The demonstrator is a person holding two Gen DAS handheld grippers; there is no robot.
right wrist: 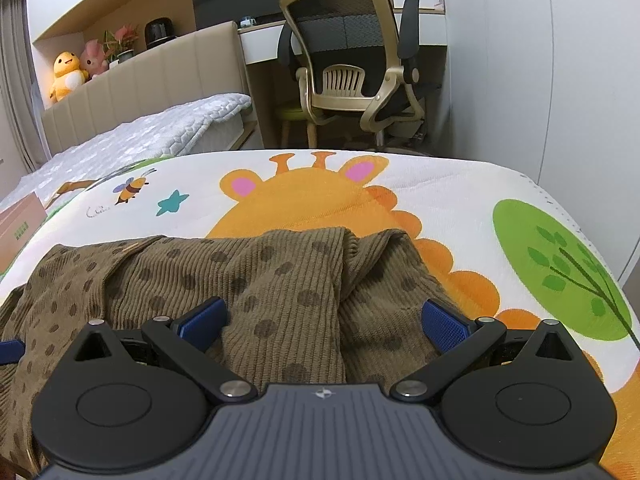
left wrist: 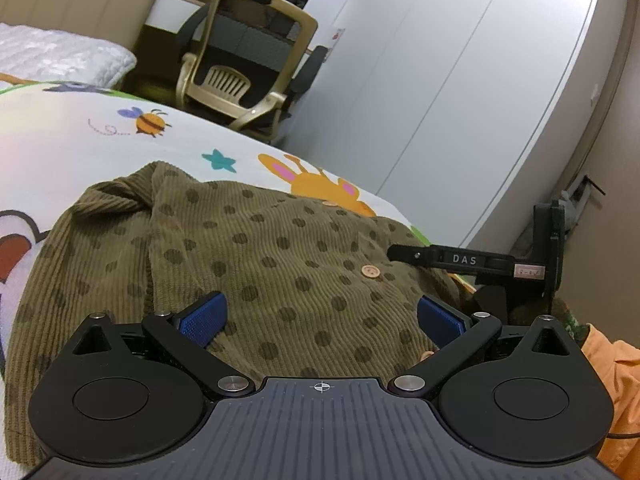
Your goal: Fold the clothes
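Brown corduroy jacket (left wrist: 256, 256) lies on a bed cover (left wrist: 72, 136) printed with cartoon animals: bee, teal star, orange giraffe, green tree. Fabric olive-brown, ribbed, scattered with darker round dots. Pale round buttons along the front; one button (left wrist: 371, 271) plainly visible in the left wrist view, another smaller one farther up near the giraffe print.

Jacket not flat. In the left wrist view a rumpled fold bunches at the far left corner, and a long crease runs down the left side. In the right wrist view (right wrist: 256, 280) one panel overlaps another, forming a raised vertical ridge near the middle, with the far edge humped up against the giraffe.

Left gripper (left wrist: 320, 320): blue pads spread wide, nothing between them, fabric lying beneath. Right gripper (right wrist: 324, 322): likewise spread wide over the jacket, holding nothing. The right gripper's black body, marked DAS, shows at the right of the left wrist view, at the jacket's edge.

Orange cloth (left wrist: 616, 384) at the lower right, beside the jacket. Beyond the bed: office chair (right wrist: 352, 52), pale wardrobe doors (left wrist: 460, 80), padded headboard (right wrist: 140, 80) with a yellow plush toy (right wrist: 68, 74) above it.
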